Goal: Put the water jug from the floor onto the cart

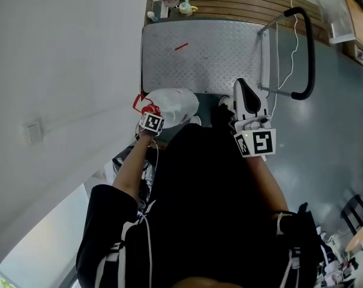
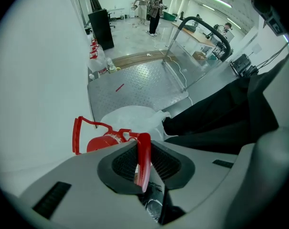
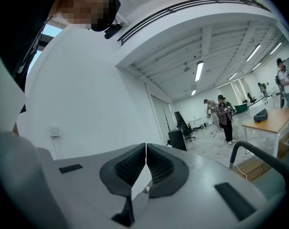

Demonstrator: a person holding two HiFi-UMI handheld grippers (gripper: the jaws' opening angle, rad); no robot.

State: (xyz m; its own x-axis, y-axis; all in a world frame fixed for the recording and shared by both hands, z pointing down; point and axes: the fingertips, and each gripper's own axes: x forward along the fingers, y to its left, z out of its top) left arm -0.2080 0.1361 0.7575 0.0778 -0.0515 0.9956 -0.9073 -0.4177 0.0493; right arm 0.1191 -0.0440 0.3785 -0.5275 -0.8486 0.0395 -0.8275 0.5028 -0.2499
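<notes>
Left gripper (image 1: 151, 123) is clamped on the red handle (image 2: 143, 151), and the jug (image 1: 172, 105) hangs under it at the cart's (image 1: 199, 53) near edge. I judge this the carry step. Next I must bring the jug over the cart and set it down upright. Right gripper (image 3: 145, 157) is closed, empty. No readable label shows on jug or cart.

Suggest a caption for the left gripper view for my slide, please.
Left gripper clamps the red handle of the water jug, cart ahead.
</notes>
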